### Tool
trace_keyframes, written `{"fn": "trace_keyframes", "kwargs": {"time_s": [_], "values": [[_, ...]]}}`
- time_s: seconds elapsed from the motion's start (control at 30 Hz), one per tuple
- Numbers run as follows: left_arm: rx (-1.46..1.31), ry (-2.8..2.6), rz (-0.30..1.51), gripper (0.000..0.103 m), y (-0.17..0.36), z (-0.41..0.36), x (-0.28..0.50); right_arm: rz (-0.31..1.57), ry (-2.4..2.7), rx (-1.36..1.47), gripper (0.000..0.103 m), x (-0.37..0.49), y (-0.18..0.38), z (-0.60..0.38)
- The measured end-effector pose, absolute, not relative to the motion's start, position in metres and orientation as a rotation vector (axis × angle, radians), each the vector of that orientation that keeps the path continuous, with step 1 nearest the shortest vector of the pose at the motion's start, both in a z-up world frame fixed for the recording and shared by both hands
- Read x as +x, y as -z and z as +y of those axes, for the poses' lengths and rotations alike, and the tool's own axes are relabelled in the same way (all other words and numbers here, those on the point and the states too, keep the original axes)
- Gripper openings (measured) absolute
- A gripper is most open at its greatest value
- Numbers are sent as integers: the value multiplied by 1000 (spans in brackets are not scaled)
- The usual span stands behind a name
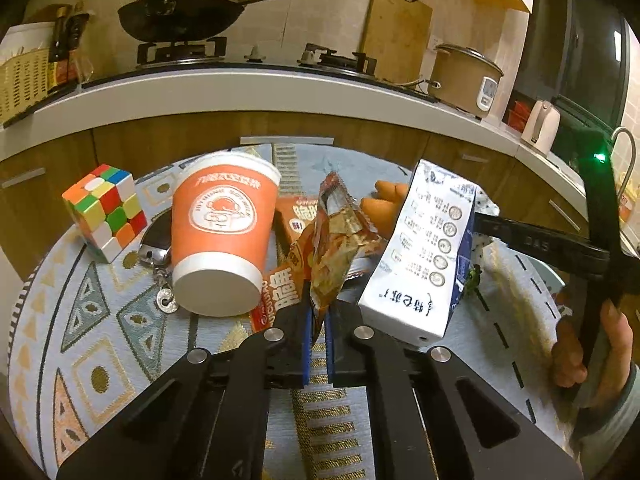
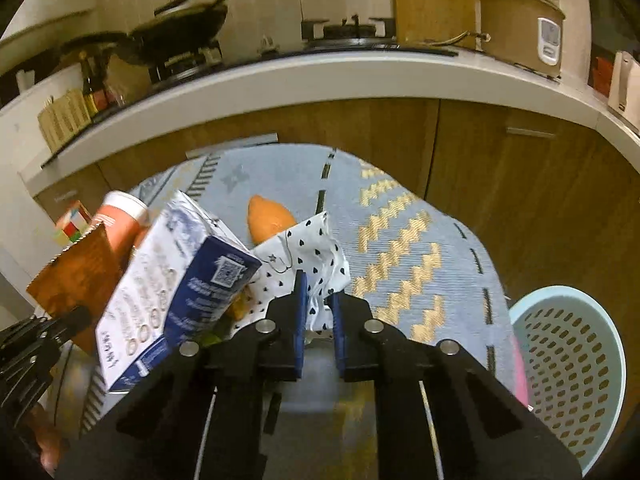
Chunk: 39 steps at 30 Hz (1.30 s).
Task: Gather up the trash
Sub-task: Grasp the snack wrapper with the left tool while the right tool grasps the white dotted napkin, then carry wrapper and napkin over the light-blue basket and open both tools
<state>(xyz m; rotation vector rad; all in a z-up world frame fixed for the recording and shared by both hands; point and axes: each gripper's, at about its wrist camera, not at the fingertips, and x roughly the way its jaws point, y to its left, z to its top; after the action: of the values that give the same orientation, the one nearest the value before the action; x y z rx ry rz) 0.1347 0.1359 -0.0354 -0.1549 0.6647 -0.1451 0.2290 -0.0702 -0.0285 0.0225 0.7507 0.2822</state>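
Note:
My left gripper (image 1: 318,312) is shut on a crumpled brown snack wrapper (image 1: 332,248) that stands up from the patterned tablecloth (image 1: 100,344). An orange paper cup (image 1: 224,232) lies tilted to its left, and a blue-and-white milk carton (image 1: 420,256) leans to its right. In the right wrist view, my right gripper (image 2: 318,300) is shut on a white bag with black hearts (image 2: 316,248), just right of the carton (image 2: 180,280). The wrapper (image 2: 76,276) and the left gripper's fingers (image 2: 60,324) show at the left edge there.
A Rubik's cube (image 1: 106,210), keys (image 1: 158,256), a flat red wrapper (image 1: 280,296) and orange vegetables (image 2: 268,216) share the table. A pale blue perforated basket (image 2: 572,364) sits at the lower right. A person's hand (image 1: 580,352) holds the right gripper. Behind runs a kitchen counter (image 1: 280,88).

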Motion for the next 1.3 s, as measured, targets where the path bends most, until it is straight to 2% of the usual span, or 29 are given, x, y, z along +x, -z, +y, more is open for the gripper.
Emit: {"fn": "trace_keyframes", "kwargs": {"time_s": [0.27, 0.63, 0.93, 1.3], "values": [[-221, 210, 607, 1, 13, 142, 113, 672, -249, 49, 4, 200, 0, -89], [-197, 271, 505, 1, -33, 120, 78, 476, -142, 34, 4, 135, -53, -125], [-118, 385, 469, 1, -61, 58, 74, 416, -30, 56, 4, 91, -81, -179], [-12, 575, 522, 1, -56, -56, 91, 464, 158, 163, 4, 69, -59, -275]]}}
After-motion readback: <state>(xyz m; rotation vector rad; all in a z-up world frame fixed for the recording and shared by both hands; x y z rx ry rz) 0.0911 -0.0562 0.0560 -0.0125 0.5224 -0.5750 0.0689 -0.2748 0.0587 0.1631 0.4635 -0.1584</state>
